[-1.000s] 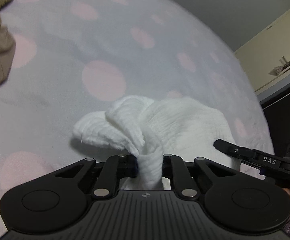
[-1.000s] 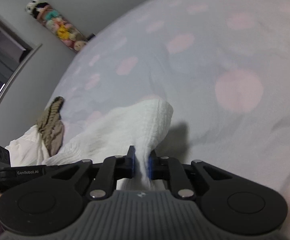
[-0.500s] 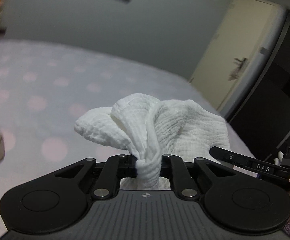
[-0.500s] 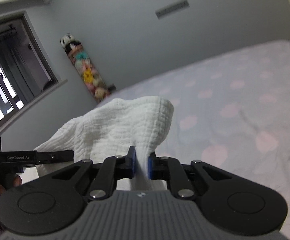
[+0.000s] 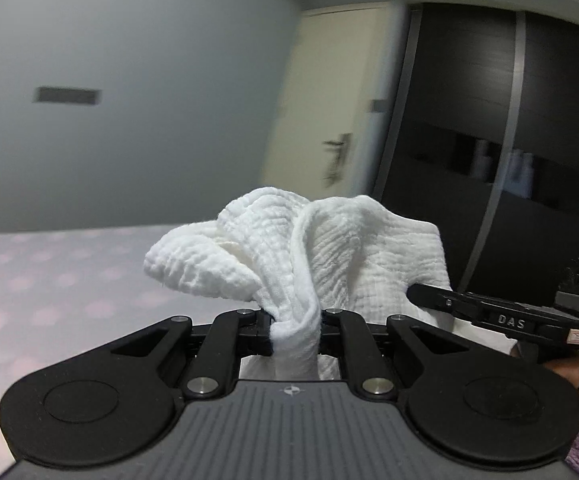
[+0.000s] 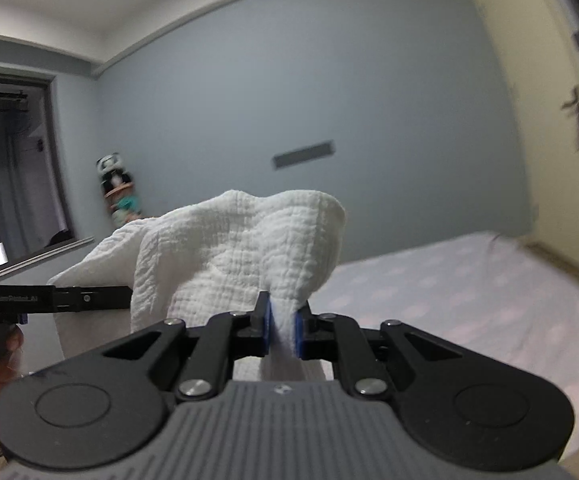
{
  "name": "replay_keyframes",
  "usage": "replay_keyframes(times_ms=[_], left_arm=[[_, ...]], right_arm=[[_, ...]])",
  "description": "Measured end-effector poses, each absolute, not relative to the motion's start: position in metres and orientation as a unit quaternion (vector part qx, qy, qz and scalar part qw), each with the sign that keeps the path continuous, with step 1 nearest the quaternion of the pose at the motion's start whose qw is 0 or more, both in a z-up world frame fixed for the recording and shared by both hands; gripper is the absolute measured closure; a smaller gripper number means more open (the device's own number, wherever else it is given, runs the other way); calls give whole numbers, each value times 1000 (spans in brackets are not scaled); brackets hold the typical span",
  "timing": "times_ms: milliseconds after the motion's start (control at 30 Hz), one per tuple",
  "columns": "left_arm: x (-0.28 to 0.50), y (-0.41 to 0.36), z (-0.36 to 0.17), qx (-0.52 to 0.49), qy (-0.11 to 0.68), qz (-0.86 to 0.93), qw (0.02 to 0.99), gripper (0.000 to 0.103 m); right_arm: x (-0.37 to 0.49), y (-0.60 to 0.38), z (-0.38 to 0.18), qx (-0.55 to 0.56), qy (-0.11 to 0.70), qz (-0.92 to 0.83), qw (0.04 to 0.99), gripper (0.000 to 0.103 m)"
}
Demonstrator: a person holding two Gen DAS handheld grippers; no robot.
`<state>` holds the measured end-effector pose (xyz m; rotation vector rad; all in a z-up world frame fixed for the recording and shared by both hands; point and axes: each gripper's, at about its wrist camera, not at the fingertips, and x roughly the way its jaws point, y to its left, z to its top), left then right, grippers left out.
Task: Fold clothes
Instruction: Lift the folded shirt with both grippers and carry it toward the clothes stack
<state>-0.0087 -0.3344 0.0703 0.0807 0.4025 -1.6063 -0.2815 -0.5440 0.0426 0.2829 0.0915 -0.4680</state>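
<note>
Left wrist view: 1 white garment (image 5: pixel 321 256), 2 grippers. Left gripper (image 5: pixel 295 330) clamped on bunched corner of garment; cloth held up in air above bed (image 5: pixel 49 280). Right gripper (image 5: pixel 489 312) at right edge, marked "DAS". Right wrist view: right gripper (image 6: pixel 281 330) pinches garment (image 6: pixel 241 256) edge btw blue pads (image 6: pixel 266 330). Left gripper (image 6: pixel 49 300) label blurred. Bed (image 6: pixel 469 300) w/ pink dots, open surface below.
</note>
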Motion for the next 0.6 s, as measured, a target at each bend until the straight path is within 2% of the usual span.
replay_keyframes(times_ms=[267, 600], left_arm=[[-122, -383, 88, 48, 157, -797, 581, 94], [-232, -425, 32, 51, 229, -861, 451, 94]], right_arm=[[-421, -563, 87, 98, 41, -334, 937, 90], [-550, -571, 85, 94, 85, -429, 894, 89]])
